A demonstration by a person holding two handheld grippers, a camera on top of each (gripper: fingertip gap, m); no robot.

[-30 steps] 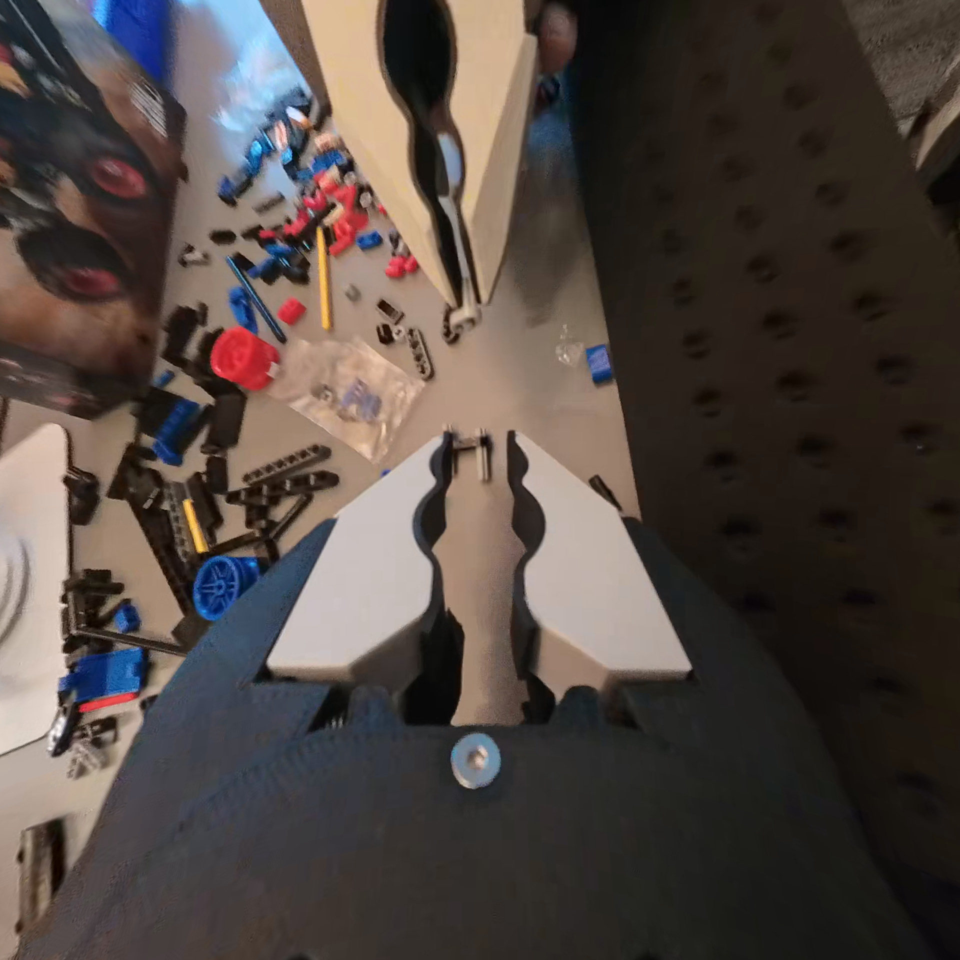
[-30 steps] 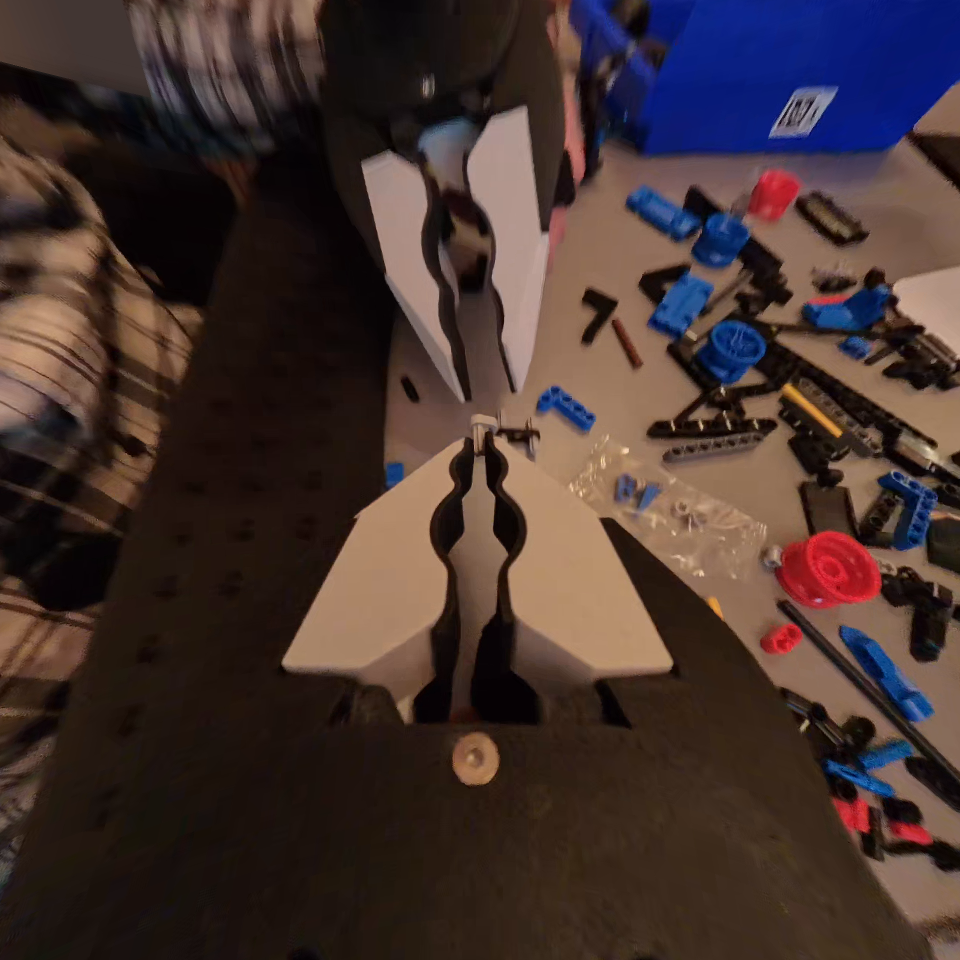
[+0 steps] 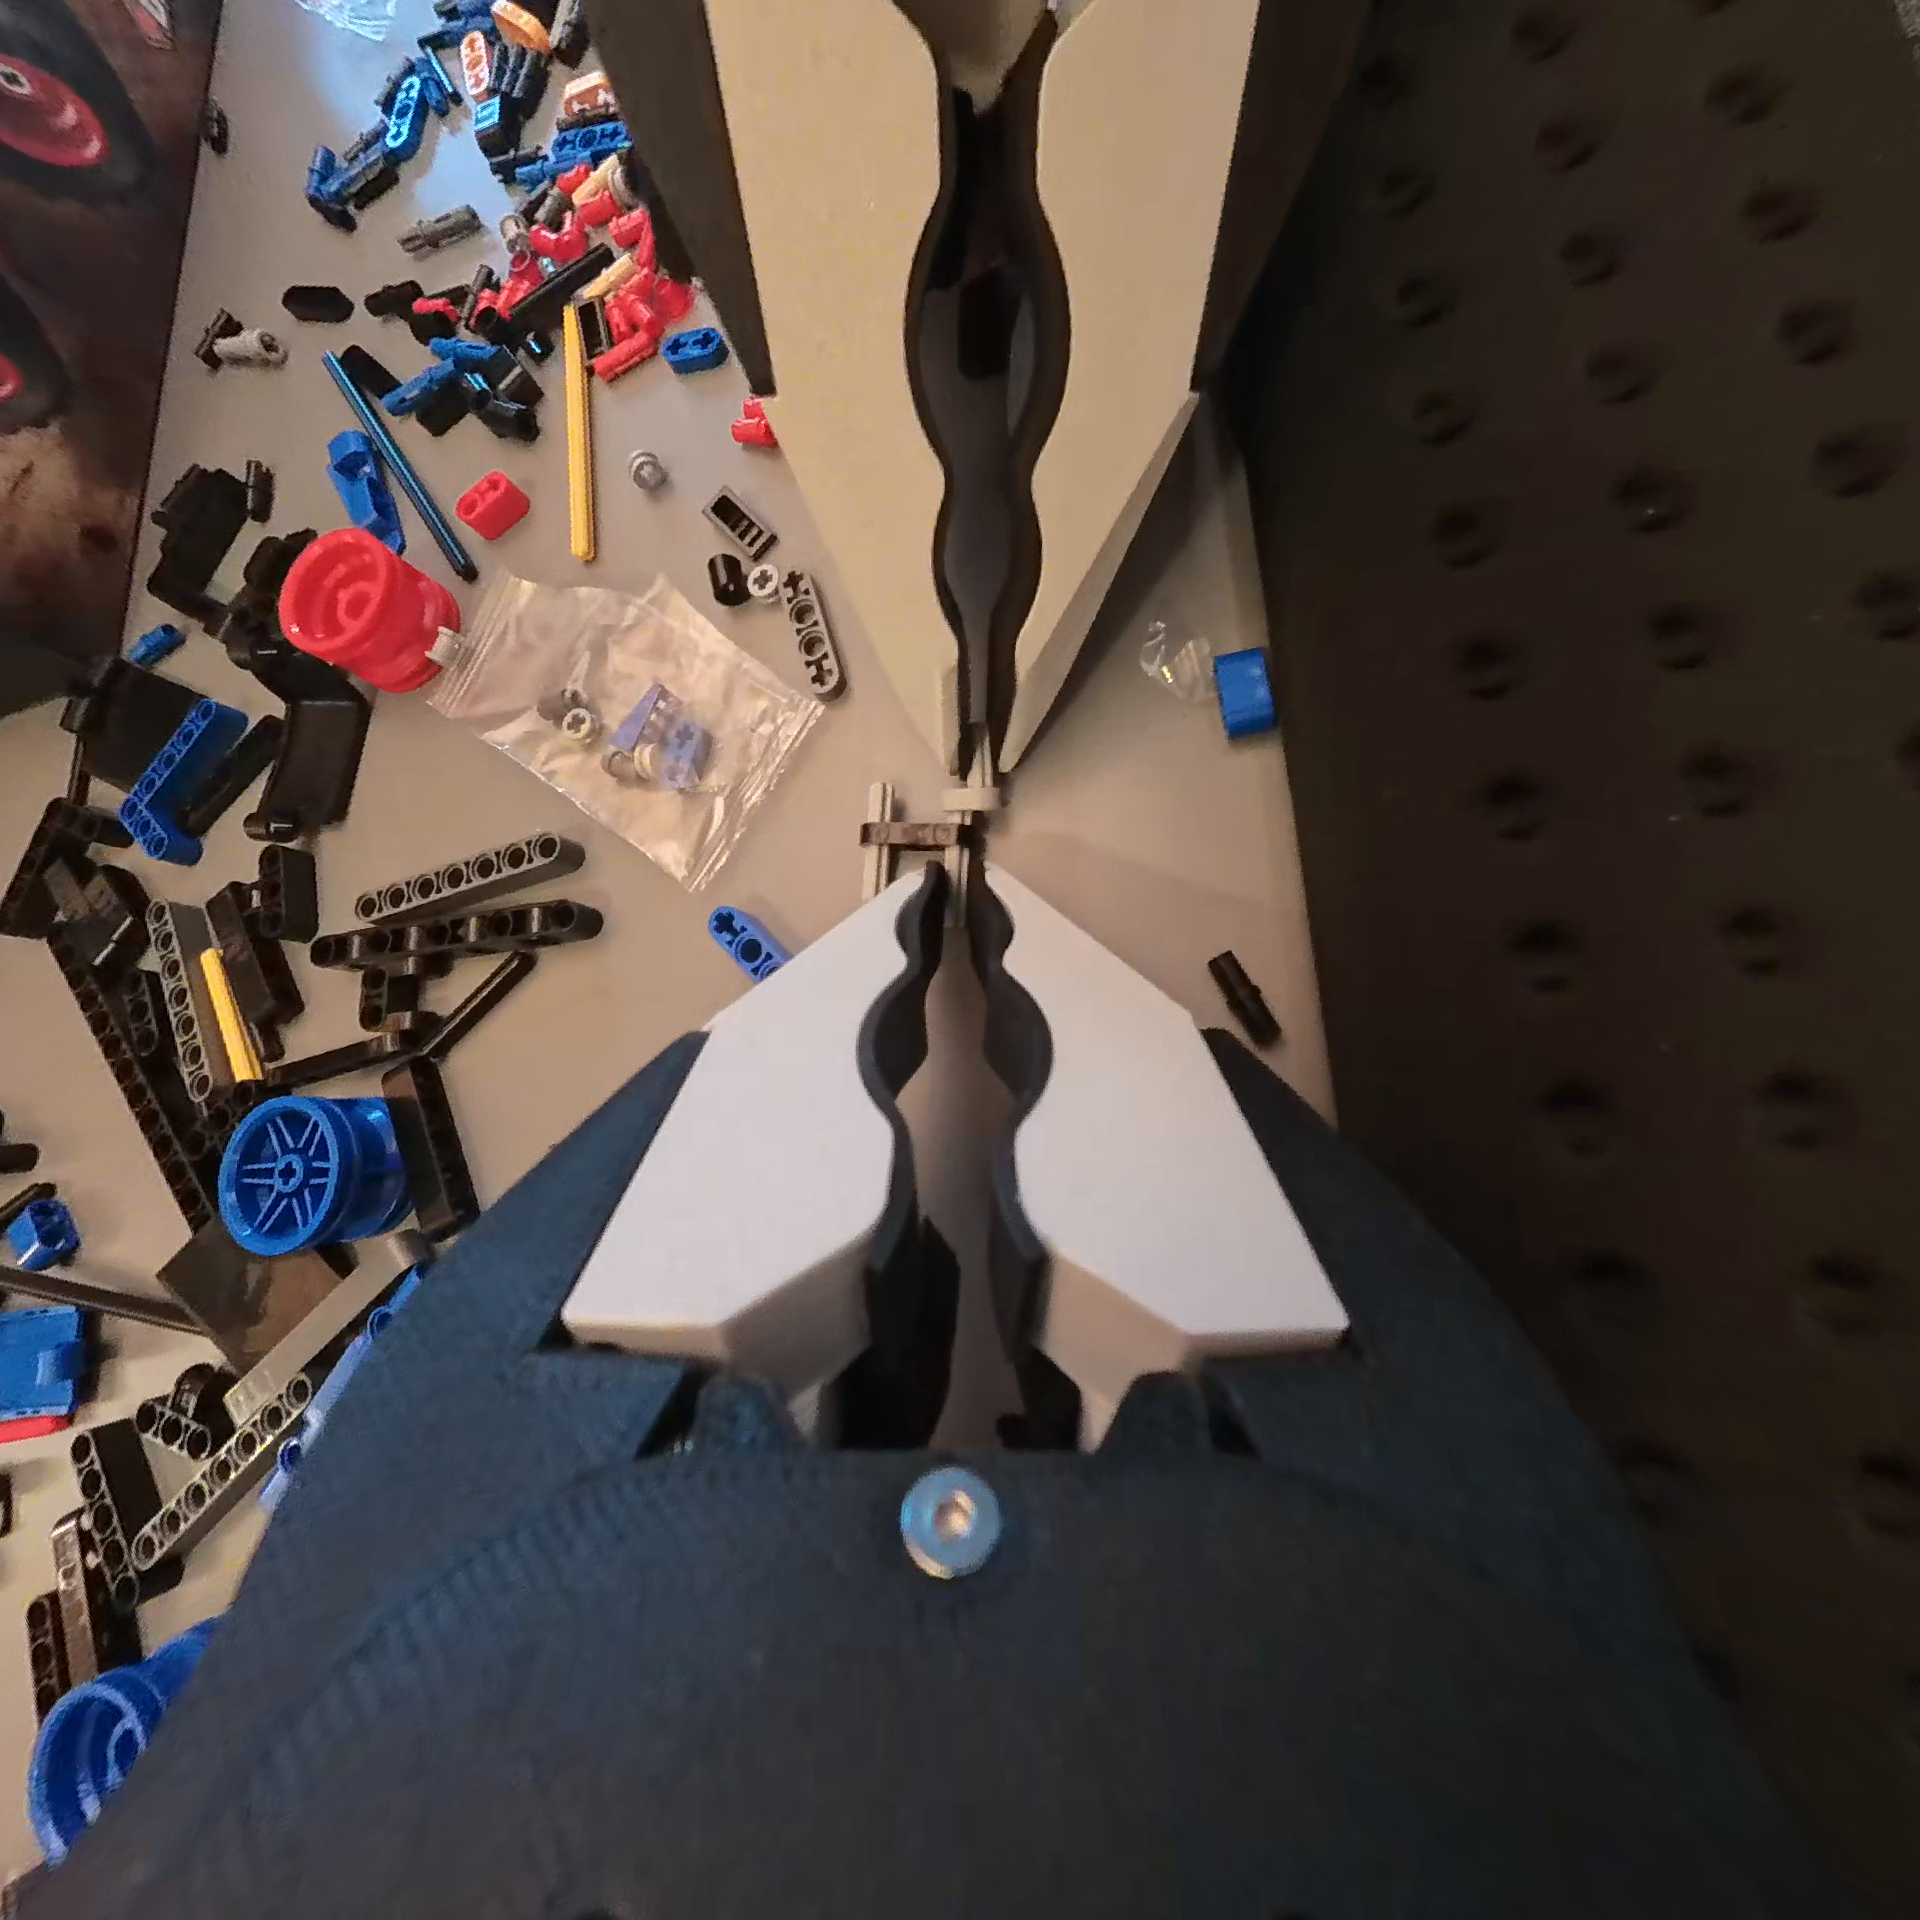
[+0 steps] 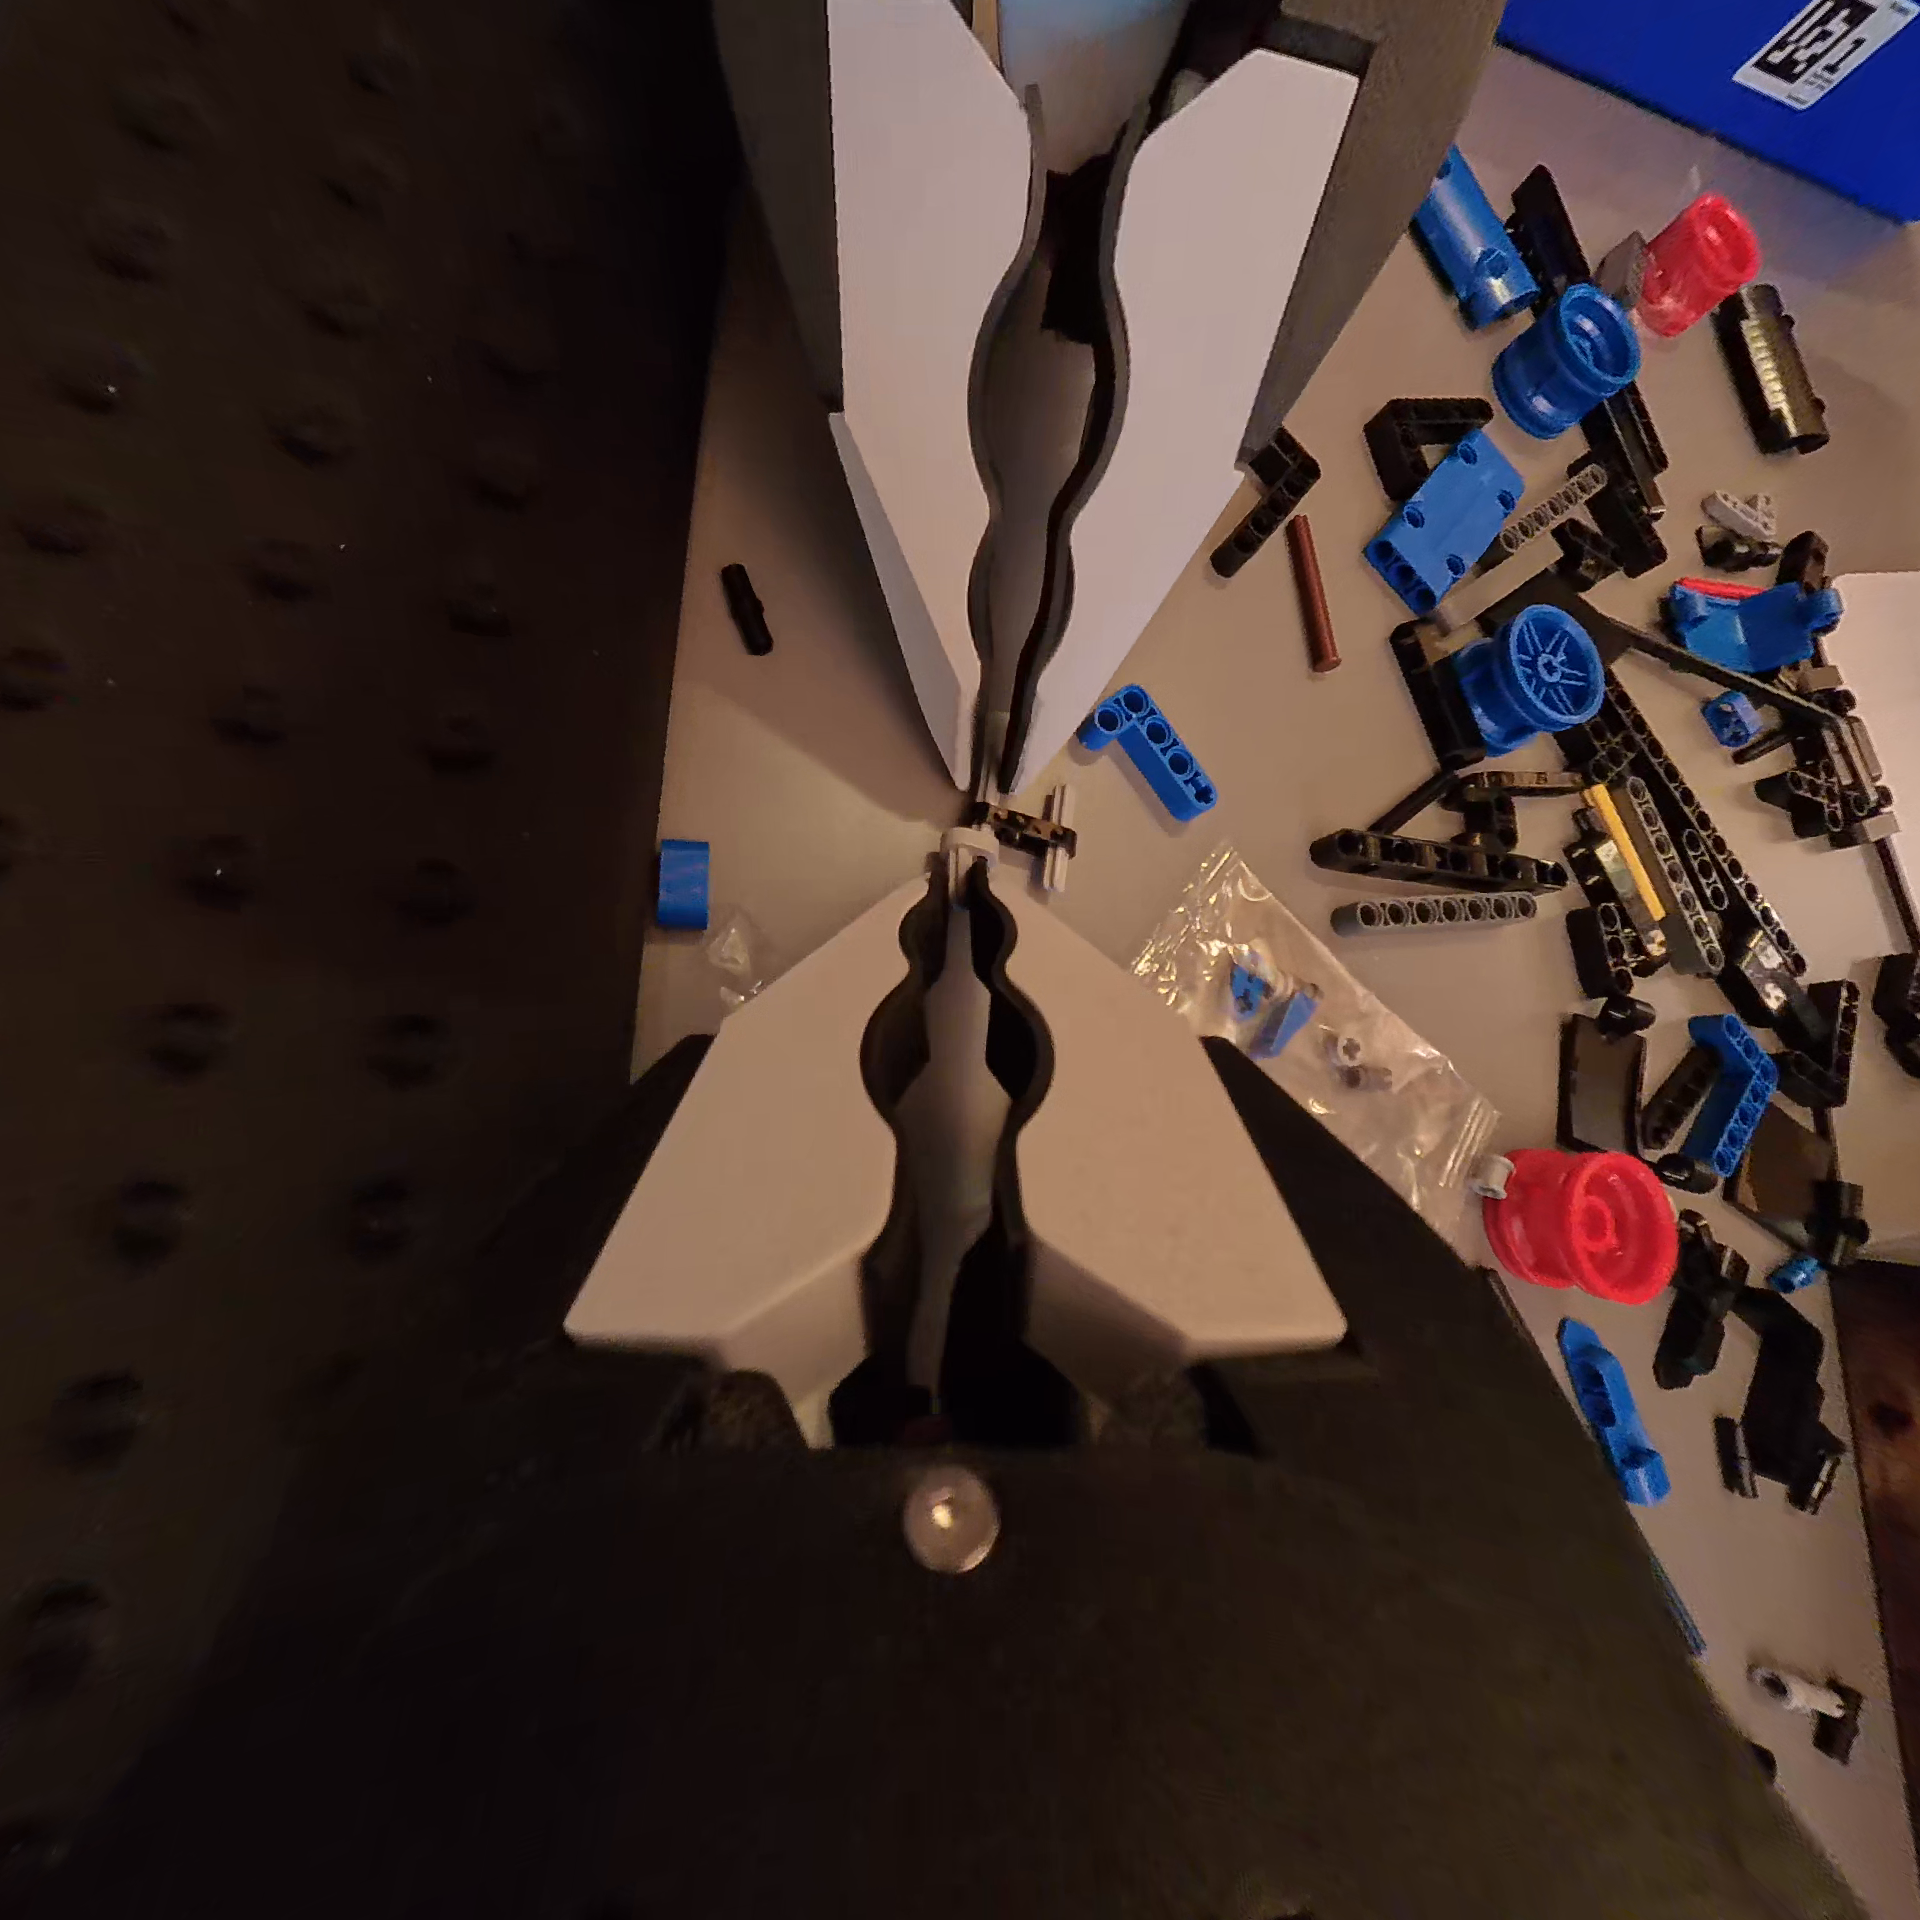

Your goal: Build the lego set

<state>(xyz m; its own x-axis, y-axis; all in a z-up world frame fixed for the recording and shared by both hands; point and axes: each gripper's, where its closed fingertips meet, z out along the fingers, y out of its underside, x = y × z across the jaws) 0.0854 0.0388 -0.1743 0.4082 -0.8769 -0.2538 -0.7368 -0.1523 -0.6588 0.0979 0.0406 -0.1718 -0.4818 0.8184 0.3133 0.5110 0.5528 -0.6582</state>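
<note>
My left gripper is shut on a small assembly, a short black beam with grey axles through it, held above the grey table. My right gripper is shut on a small white bush. The two grippers meet tip to tip. The bush touches the end of one axle at the black beam. The right gripper comes in from the top of the left wrist view. The left gripper comes in from the top of the right wrist view.
Loose black, blue and red pieces cover the table beside the grippers, with a clear plastic bag, a red wheel and a blue wheel. A dark perforated mat lies on the other side. A blue box stands behind. Both grippers' tips are close together, under 4 cm apart.
The two grippers have moved towards each other and now meet tip to tip. The white bush has come up against the axle of the left gripper's assembly.
</note>
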